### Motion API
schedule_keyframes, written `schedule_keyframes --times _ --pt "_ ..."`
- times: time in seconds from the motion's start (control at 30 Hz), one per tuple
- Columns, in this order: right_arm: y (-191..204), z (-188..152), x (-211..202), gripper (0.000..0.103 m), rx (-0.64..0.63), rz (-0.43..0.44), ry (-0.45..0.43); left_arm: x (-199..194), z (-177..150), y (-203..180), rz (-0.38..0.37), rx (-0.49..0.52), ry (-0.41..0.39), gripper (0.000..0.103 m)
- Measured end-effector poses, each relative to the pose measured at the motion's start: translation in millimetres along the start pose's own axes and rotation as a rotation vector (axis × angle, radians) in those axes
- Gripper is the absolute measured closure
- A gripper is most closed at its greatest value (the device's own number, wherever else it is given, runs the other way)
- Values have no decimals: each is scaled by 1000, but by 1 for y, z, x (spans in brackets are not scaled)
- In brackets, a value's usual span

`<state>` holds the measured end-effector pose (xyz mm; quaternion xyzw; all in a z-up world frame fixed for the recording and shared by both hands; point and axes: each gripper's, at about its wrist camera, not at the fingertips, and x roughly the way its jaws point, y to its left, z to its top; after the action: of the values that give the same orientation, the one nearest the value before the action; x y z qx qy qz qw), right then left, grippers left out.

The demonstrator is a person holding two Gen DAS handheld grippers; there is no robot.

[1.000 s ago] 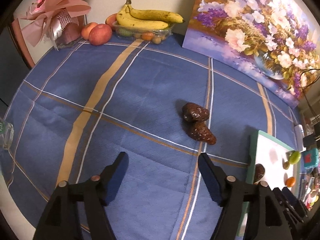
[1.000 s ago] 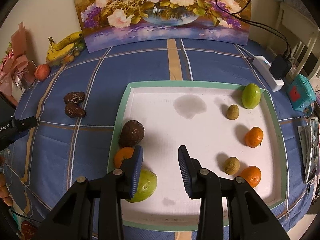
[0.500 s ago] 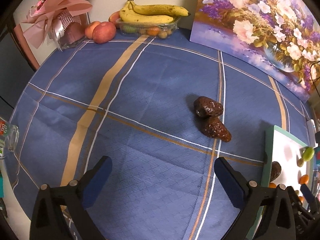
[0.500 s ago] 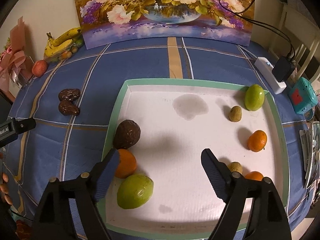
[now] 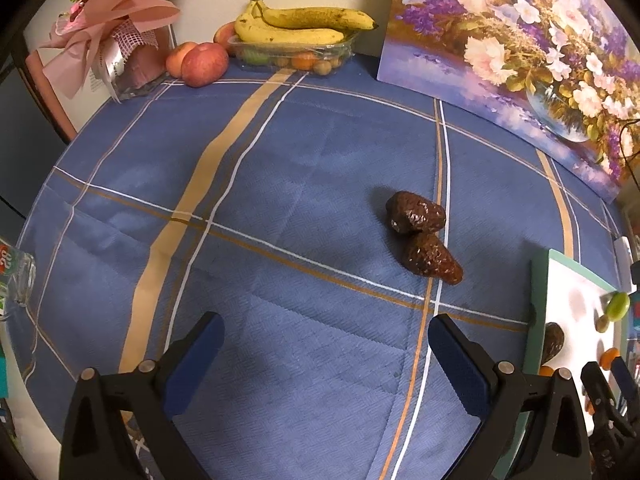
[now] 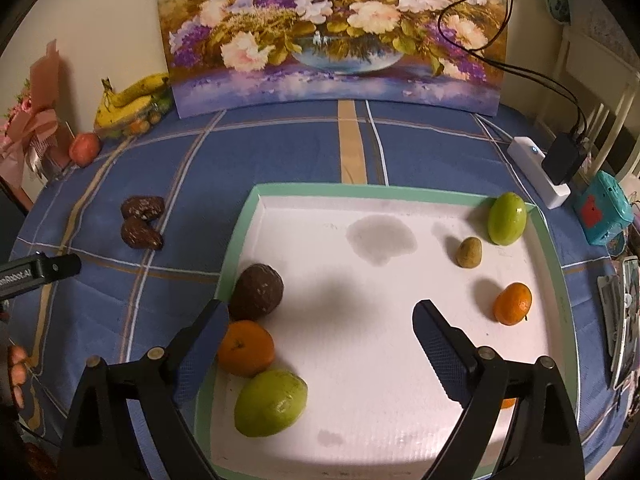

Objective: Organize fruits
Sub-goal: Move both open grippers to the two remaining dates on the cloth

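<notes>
Two dark brown wrinkled fruits point(image 5: 416, 216) point(image 5: 432, 260) lie touching on the blue cloth, ahead and right of my left gripper point(image 5: 324, 332), which is open wide and empty. My right gripper point(image 6: 320, 312) hovers over the white tray point(image 6: 360, 191); its jaws are opening, with only bare tray floor between them. By its left finger lie a dark round fruit point(image 6: 258, 292), an orange point(image 6: 246, 348) and a green fruit point(image 6: 272, 402). At the tray's right side lie another green fruit point(image 6: 507, 218), a kiwi point(image 6: 469, 253) and an orange point(image 6: 513, 304).
A flower painting point(image 6: 332, 32) leans on the back wall. Bananas on a plastic box point(image 5: 296, 36), apples point(image 5: 204, 64) and a pink bouquet point(image 5: 116, 36) fill the far left corner. A power strip point(image 6: 538, 172) and a teal gadget point(image 6: 600, 212) sit right of the tray.
Both grippers' jaws have spread from narrow to wide. The right gripper's left finger has moved off the green fruit, which stays on the tray.
</notes>
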<state>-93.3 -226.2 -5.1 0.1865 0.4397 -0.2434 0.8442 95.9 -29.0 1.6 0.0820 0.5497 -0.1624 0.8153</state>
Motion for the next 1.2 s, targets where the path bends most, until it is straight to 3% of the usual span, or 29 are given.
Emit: schedule_keyframes --times 0.33,0.5,0.6,0.83,1.2 --pt "2 14 -7 9 28 67 -57 5 15 2 -45 -17 -70 0" --pt "12 26 -6 9 12 75 -62 13 26 8 -43 -13 -60 0" --pt "20 36 -1 9 15 105 -40 14 33 12 6 12 -77 0" --pt "58 61 14 9 -8 151 3 26 45 40 41 -21 -32 0" --pt "115 84 58 9 18 167 125 32 69 77 80 -39 -39 0"
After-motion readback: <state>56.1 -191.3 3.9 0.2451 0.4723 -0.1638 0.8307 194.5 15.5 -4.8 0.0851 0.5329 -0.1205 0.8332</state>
